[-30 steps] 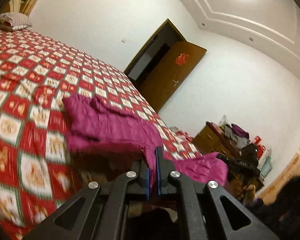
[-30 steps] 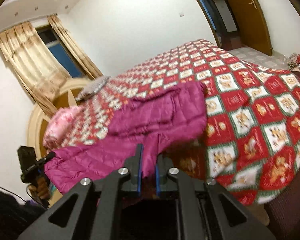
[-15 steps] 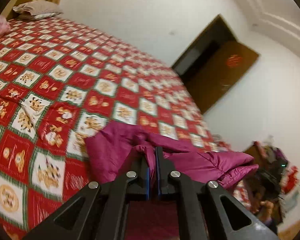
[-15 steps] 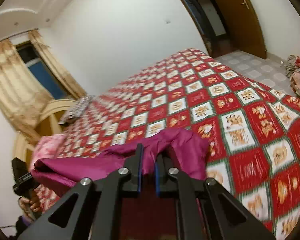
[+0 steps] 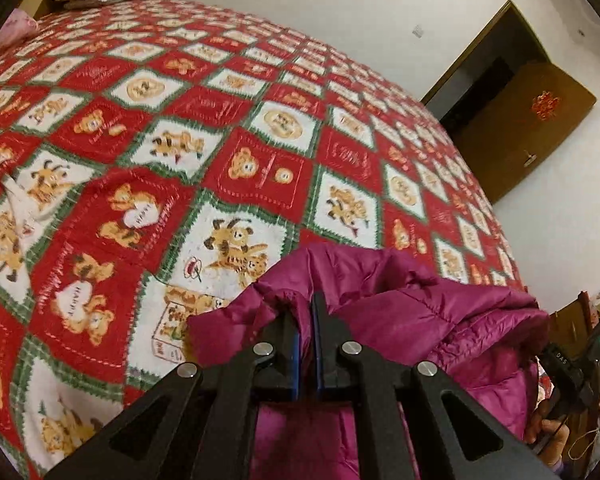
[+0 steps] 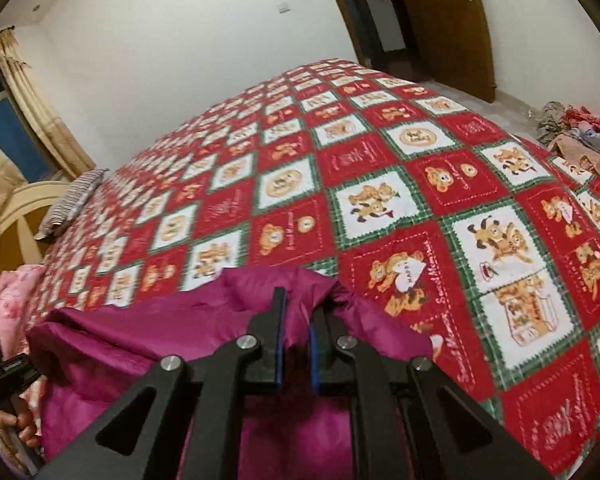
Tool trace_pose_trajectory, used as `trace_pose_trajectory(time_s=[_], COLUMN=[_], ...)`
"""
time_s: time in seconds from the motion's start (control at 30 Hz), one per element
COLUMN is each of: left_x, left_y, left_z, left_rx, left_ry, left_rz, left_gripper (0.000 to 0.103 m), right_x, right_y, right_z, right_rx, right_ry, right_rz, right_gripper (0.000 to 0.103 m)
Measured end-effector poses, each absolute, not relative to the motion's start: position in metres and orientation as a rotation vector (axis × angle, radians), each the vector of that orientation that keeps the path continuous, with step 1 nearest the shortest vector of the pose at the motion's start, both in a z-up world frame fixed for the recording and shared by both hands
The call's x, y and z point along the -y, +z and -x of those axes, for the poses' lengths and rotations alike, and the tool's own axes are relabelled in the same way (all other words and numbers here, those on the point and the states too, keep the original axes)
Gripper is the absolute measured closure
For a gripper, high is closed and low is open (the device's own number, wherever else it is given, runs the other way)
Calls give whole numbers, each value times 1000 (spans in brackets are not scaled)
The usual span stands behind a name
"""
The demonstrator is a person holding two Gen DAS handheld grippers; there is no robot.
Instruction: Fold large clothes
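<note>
Both grippers have swung forward and down over the bed (image 5: 260, 128) since a second ago, carrying the jacket's (image 5: 440, 312) near edge with them, so most of it now bunches right under the cameras. My left gripper (image 5: 307, 320) is clamped tight on a magenta fold. My right gripper (image 6: 296, 320) stands a little wider, with fabric bunched between its fingers; I judge it has hold too. I read this as the fold-over under way: next comes laying the edge flat on the quilt (image 6: 420, 200).

jacket (image 5: 412, 320) – lower part cut off | bedspread (image 6: 380, 168) far end – blurred
</note>
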State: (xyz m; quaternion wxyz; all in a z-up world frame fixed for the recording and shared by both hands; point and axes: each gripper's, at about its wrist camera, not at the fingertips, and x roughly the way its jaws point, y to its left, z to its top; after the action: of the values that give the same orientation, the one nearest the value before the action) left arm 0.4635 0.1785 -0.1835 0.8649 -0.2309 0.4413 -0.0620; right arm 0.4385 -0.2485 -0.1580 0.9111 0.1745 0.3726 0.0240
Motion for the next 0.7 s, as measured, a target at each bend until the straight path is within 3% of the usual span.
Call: trace_pose_trajectory(time_s=[0.2,0.3,0.37,0.43,0.5,0.6,0.67,0.7], left_x=[-218,-234,-236,-240,-243,-221,-186,-174], left_y=[-187,-158,-137,-112,-94,-76,-74,-76], left_z=[-466,-457,-450,-439,-428,-418,-419,-419], left_rx=[-914,-851,-812,-751,-684,-651,-666,-667], left_ry=[-255,-265,-211,-130,-67,-51,-71,-77], left_rz=[788,772,689,613,587,479,349,306], left_gripper=[97,94,81,37,27,27,27,27], right_x=[252,264,275,285,294,290,267,256], right_y=[-179,-179,-173,-159,-137,-102,-81,-78], right_z=[-450,-451,-448,-440,-423,-401,-394,-396], right_rx=[-793,-808,-815,-781,-712,-624,-617,-626], right_ry=[39,67,98,119,102,88,96,104], right_rz=[-393,-477,-552,-617,-630,-550,-405,-360], right_gripper=[85,81,74,44,22,20,30,41])
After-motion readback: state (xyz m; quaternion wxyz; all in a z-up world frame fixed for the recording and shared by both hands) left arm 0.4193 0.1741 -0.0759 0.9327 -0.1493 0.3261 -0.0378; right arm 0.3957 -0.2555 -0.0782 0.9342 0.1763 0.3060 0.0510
